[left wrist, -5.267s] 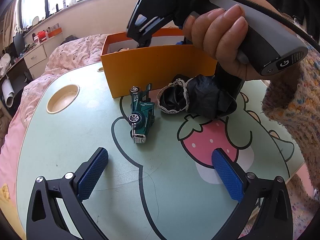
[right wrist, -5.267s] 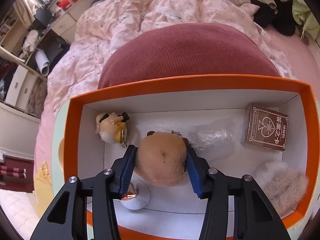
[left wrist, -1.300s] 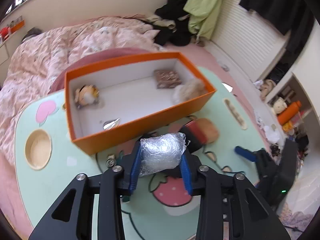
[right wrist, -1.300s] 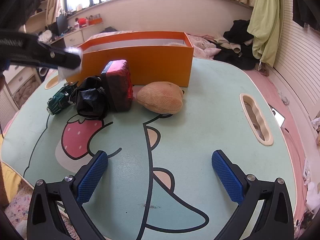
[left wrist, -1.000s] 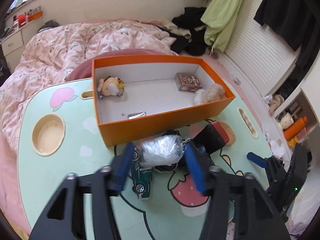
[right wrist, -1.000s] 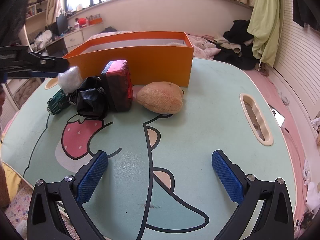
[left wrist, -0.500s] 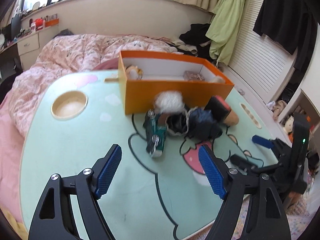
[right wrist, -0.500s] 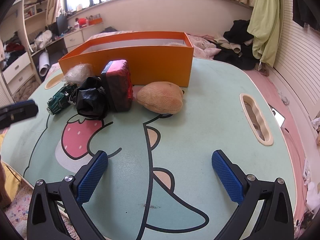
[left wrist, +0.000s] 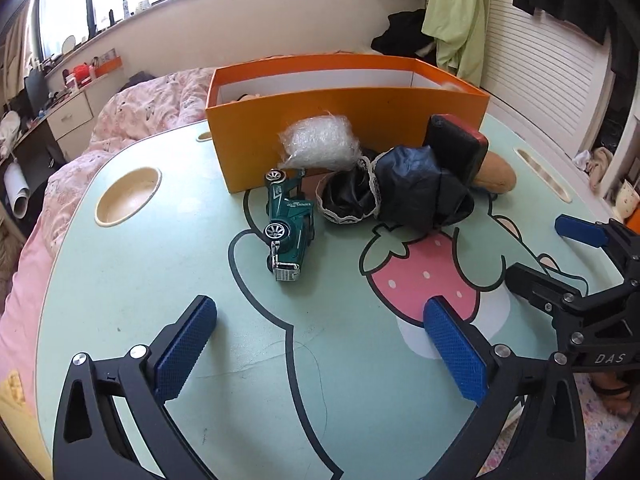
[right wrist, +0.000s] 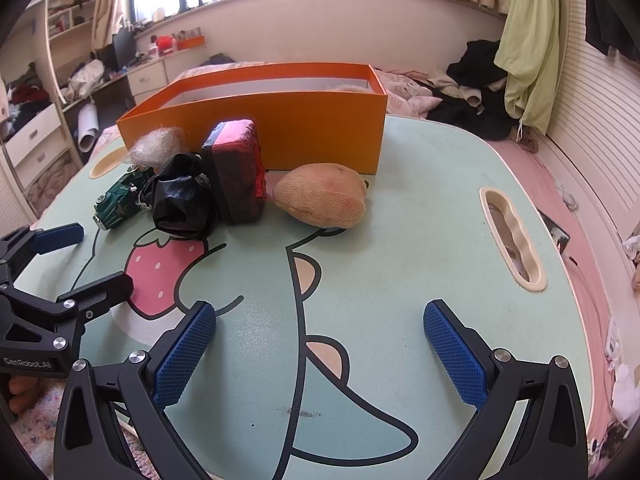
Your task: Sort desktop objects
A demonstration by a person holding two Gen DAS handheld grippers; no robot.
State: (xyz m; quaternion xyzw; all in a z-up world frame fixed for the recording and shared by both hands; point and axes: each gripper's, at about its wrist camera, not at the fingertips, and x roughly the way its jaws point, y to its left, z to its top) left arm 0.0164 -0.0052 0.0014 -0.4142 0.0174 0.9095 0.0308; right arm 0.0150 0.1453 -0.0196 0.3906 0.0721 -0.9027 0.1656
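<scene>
Left wrist view: left gripper above the mint-green counter, jaws opening, blue pads wide apart, nothing between them. Ahead, orange box stands open-topped. Clear plastic wad sits against the box front wall, resting over the rear of the green toy car. Black lace-trimmed cloth lies just right of the car, touching the red-and-black case, which leans toward the box. Tan plush partly hidden behind the case. Right gripper visible at right edge, low over the counter. Right wrist view: right gripper spread wide, holding nothing, over bare counter; tan plush lies ahead beside the case, cloth, car and wad further left, all outside the box.
</scene>
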